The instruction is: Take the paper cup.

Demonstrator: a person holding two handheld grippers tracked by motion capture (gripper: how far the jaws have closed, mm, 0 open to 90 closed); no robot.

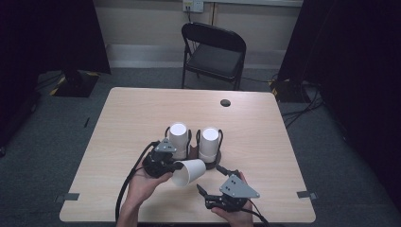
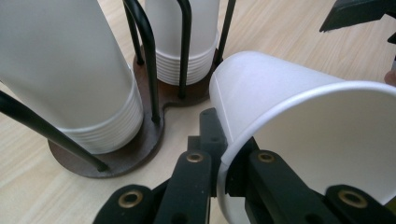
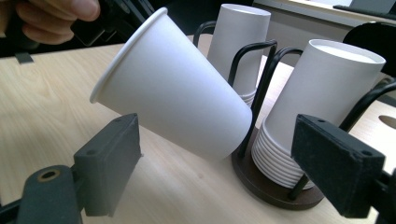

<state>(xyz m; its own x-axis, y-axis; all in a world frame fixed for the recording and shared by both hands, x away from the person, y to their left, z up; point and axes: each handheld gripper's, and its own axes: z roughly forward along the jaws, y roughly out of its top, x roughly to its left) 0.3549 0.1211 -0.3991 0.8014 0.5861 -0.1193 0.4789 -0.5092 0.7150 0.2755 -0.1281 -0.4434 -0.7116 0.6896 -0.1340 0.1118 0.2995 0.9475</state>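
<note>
Here, at the lower centre of the table (image 1: 127, 113), the left gripper (image 1: 176, 166) holds a single paper cup (image 1: 189, 172) clamped by its rim, tipped on its side just in front of the two-stack cup holder (image 1: 213, 159). The right gripper (image 1: 203, 190), jaws apart, waits near; seemingly the cup is mid-handover, calling for it to close on the cup's wall. The left gripper view alone shows the rim pinch, one jaw inside the cup.

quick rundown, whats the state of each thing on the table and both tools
single white paper cup: tipped on its side, rim clamped by the left tool
left tool: shut on the cup's rim
right tool: open, holding nothing
two stacks of white paper cups: upside down, nested in the holder
black wire cup holder with round brown base: upright on the table
black folding chair: unfolded, unoccupied
</note>
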